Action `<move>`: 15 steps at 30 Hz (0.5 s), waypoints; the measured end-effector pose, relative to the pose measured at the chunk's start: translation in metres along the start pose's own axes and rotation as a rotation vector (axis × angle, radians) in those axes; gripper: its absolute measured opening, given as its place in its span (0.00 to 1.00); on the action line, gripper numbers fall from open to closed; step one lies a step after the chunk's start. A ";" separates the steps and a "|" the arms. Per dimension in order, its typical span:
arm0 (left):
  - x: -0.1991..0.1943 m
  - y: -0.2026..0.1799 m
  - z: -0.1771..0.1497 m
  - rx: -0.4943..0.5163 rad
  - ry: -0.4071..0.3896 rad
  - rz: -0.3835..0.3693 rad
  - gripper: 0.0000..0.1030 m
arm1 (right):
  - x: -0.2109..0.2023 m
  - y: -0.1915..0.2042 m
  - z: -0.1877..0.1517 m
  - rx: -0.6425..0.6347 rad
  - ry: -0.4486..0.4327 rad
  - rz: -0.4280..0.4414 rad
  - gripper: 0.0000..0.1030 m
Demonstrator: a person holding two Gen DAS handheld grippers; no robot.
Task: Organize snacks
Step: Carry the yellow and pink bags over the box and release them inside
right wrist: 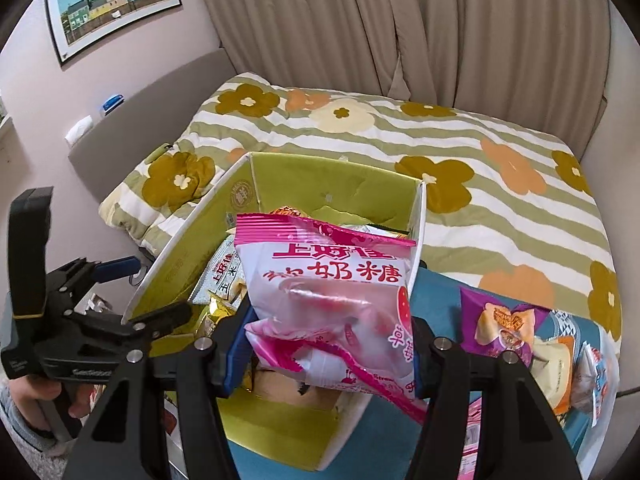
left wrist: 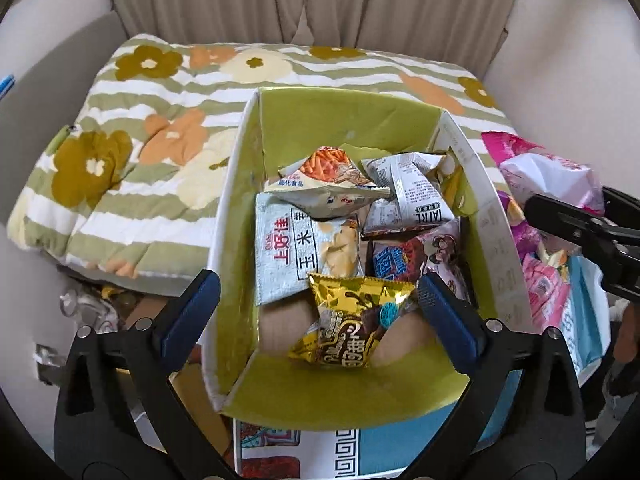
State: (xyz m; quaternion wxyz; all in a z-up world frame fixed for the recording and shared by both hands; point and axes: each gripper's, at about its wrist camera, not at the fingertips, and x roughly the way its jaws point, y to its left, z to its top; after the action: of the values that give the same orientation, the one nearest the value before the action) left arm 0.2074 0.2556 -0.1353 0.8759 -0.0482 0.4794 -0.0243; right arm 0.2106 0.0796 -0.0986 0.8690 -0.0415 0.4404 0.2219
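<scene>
Left gripper (left wrist: 318,308): jaws released and spread wide over the near end of the box; nothing pressed by either pad.
Gold packet (left wrist: 352,322): lies loose between the left jaws, touching neither as far as the left wrist view shows, resting on the bare cardboard floor at the box's near end.
Box (left wrist: 236,184): green-lined carton, open at the top, ahead of and below both pairs of jaws; its left wall runs beside the left finger of the left gripper.
Snacks already in: a pale blue corn-snack bag (left wrist: 292,252) just ahead of the left jaws, an orange-printed bag (left wrist: 324,184) and a white bag (left wrist: 412,196) farther ahead, a dark cartoon-printed pack (left wrist: 416,260) beside the right pad.
Right gripper (right wrist: 330,354): jaws clenched on the pink candy bag (right wrist: 332,292), gripping its lower part; the bag stands up ahead of the jaws, over the box's right wall.
Step in hand, as I judge it: bring the pink bag over the open space and let it go.
Doing it well: carry it clear past the right wall so no corner catches the rim; lower it before letting go; draw the left gripper aside so the two do not meet.
Loose snacks (right wrist: 508,320): a purple pack and others to the right of the right jaws, outside the box, not yet sorted.
</scene>
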 end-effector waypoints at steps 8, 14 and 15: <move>-0.001 0.014 -0.006 0.010 0.013 -0.009 0.96 | 0.021 0.016 0.014 -0.013 0.022 -0.048 0.56; 0.001 0.024 -0.009 -0.007 0.016 -0.002 0.96 | 0.051 0.032 0.022 -0.062 0.083 -0.048 0.58; 0.001 0.025 -0.010 -0.010 0.018 -0.001 0.96 | 0.055 0.035 0.022 -0.066 0.081 -0.044 0.62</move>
State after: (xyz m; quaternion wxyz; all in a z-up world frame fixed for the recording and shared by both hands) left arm 0.1991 0.2797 -0.1445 0.8713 -0.0524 0.4875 -0.0228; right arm 0.2406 0.1357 -0.1244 0.8533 -0.0888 0.4667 0.2152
